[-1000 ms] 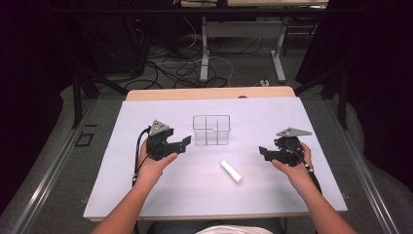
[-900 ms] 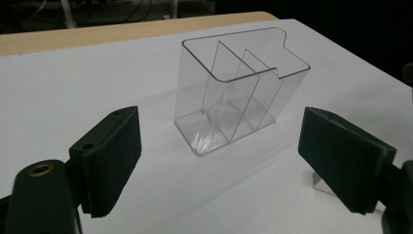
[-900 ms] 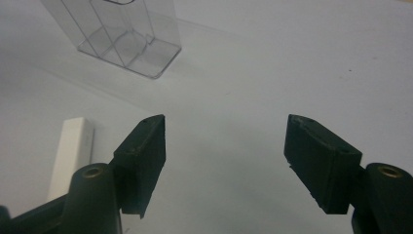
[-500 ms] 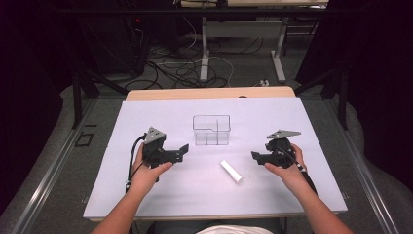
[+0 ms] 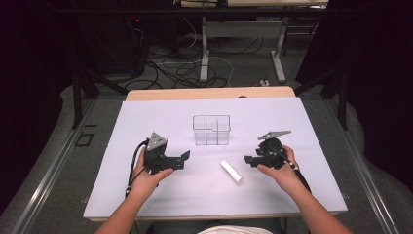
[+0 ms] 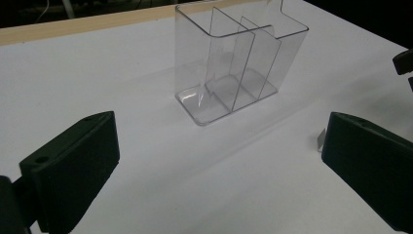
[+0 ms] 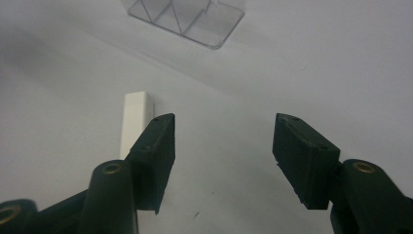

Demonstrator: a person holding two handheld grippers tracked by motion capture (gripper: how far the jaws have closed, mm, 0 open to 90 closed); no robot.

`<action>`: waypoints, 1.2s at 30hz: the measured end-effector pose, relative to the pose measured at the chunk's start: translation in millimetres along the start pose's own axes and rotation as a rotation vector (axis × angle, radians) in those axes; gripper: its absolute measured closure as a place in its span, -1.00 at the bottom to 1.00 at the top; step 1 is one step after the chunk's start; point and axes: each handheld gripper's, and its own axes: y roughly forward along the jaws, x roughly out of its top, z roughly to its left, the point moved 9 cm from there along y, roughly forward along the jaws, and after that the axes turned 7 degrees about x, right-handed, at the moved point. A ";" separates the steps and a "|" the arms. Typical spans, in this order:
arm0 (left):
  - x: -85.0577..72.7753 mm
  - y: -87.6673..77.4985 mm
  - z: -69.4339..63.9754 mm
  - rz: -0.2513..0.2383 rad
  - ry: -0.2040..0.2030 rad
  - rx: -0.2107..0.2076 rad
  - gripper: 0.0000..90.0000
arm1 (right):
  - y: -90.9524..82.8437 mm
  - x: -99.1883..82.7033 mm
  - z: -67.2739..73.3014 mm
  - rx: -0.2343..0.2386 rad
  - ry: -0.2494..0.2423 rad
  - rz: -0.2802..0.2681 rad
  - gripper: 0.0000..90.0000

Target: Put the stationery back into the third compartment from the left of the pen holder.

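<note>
Right gripper [image 5: 249, 160] has edged toward white block [image 5: 231, 171], jaws closing

1. A lab or test room set up for recording, dark beyond the lit work surface

2. A plain table [image 5: 146, 93] with a wooden edge carries a white sheet [image 5: 302, 146] as a staged work area

3. Loose cables [image 5: 180, 68] sprawl over the grey floor behind it, beside the metal legs of another desk [image 5: 204, 53]

4. Black frame struts [image 5: 83, 83] stand at both sides, and a small red light [image 5: 138, 21] glows on equipment in the dark
</note>
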 end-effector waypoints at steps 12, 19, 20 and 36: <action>-10.0 5.1 1.6 0.034 0.027 0.014 -0.98 | 16.5 -9.0 29.3 0.052 -0.005 0.158 0.09; -11.9 5.9 2.4 0.042 0.018 0.012 -0.97 | 27.8 -11.4 42.9 0.077 -0.010 0.196 0.12; -12.0 6.0 2.4 0.042 0.018 0.011 -0.97 | 29.3 -12.3 44.3 0.074 -0.012 0.209 0.12; -13.3 6.1 3.1 0.049 0.015 0.009 -0.95 | 52.1 -22.7 56.4 0.095 -0.028 0.301 0.19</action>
